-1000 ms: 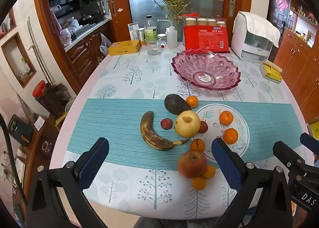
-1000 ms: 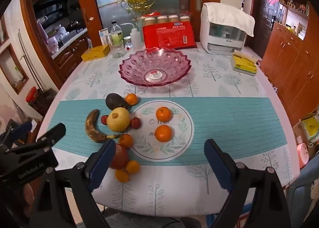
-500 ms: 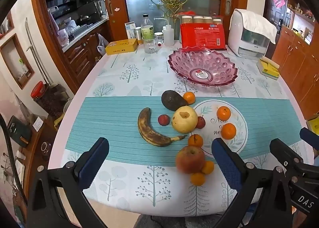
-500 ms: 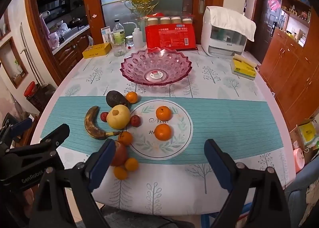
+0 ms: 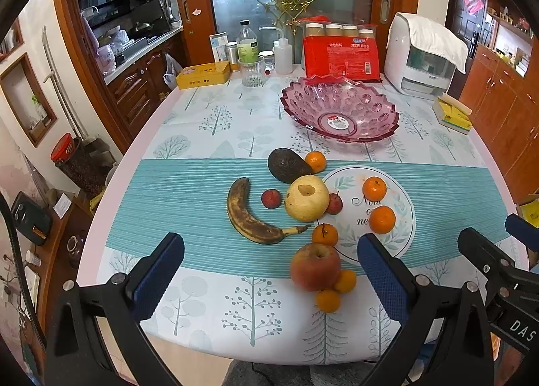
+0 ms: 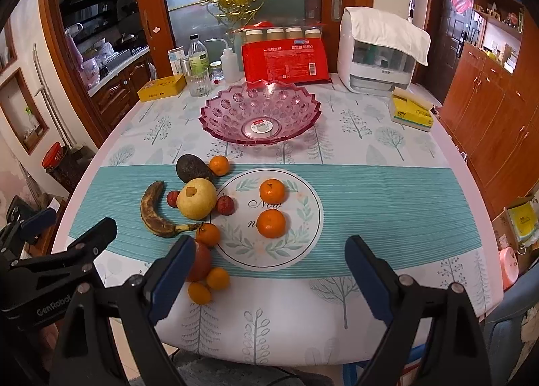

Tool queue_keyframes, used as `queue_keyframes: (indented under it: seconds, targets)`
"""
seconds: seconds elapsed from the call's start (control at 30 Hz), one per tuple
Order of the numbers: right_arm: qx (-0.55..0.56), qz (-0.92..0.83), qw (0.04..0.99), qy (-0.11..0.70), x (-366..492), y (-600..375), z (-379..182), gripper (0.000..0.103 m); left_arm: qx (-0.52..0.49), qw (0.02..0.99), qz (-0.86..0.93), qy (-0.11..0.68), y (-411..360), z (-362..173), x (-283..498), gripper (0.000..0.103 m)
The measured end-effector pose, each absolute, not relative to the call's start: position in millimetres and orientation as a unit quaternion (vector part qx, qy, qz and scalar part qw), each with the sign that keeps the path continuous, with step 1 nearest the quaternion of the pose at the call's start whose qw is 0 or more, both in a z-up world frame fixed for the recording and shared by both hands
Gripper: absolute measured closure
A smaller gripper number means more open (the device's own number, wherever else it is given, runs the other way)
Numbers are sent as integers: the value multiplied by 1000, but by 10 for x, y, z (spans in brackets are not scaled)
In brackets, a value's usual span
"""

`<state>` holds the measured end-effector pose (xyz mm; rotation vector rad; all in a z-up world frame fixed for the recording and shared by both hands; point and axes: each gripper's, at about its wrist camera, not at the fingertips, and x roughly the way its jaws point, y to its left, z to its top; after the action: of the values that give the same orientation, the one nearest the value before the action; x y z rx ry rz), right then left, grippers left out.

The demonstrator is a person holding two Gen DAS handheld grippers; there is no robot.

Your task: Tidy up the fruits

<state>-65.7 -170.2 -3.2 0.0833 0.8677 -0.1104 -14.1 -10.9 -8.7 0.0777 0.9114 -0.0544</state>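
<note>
tree-print tablecloth [image 5: 209, 123], teal runner [image 6: 387, 204], kitchen behind

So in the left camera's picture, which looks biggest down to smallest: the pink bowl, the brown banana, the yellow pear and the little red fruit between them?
1. pink bowl, though farthest away
2. brown banana
3. yellow pear
4. little red fruit

Banana, pear and red fruit lie at a similar distance, so their order is fair.
</note>
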Motion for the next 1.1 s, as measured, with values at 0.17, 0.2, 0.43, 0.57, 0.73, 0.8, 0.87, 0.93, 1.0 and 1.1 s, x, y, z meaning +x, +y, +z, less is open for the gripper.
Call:
queue_keyframes:
  seconds: [0.17, 0.2, 0.43, 0.57, 0.73, 0.8, 0.87, 0.93, 1.0, 1.1]
  targets:
    - [38, -51, 906, 419, -638, -1731, -34, 12, 38, 897, -27, 439, -100, -87, -138, 1]
    - [38, -51, 905, 420, -634, -1727, -30, 12, 38, 898, -26, 438, -109, -80, -136, 1]
    - [34, -46, 904, 423, -606, -1766, -43, 12, 33, 898, -17, 438, -182, -101, -129, 1]
    - [30, -40, 904, 424, -592, -1793, -57, 12, 33, 899, -14, 437, -201, -93, -149, 1]
    - [30, -31, 907, 420, -616, -1792, -65, 12, 34, 898, -15, 438, -194, -94, -140, 1]
    - [29, -30, 907, 420, -619, -1786, -71, 12, 31, 898, -13, 438, -182, -89, -165, 1]
    - [27, -29, 907, 419, -622, -1778, -63, 12, 31, 898, -12, 438, -183, -83, -198, 1]
    - [27, -29, 909, 416, -624, -1778, -54, 12, 31, 899, -13, 437, -179, -86, -201, 1]
    - [27, -29, 909, 416, -621, -1781, -52, 12, 34, 898, -14, 438, -184, -88, -200, 1]
    - [31, -32, 908, 417, -612, -1785, -51, 12, 37, 897, -17, 440, -176, -95, -178, 1]
